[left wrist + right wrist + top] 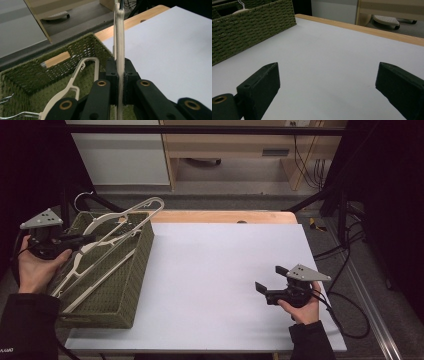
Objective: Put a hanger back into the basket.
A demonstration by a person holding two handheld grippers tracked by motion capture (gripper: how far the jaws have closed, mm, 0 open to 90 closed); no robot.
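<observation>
At the table's left stands a green woven basket (135, 265) with several cream plastic hangers (95, 270) in it. My left gripper (87, 240) reaches over the basket's left rim and is shut on one cream hanger (127, 215), whose far end sticks up past the back right corner. In the left gripper view that hanger (119, 37) runs straight up between the pads of the left gripper (119, 72), and another hanger (75, 80) lies below in the basket (82, 41). My right gripper (270, 278) rests low over the white tabletop at right, open and holding nothing (328, 82).
A white sheet (225, 270) covers the table, with a wooden edge (225, 216) at the back. A metal hanger hook (82, 197) rises above the basket's back left. The basket's wall (249, 27) shows far left in the right gripper view. Cables (345, 270) hang off the right side.
</observation>
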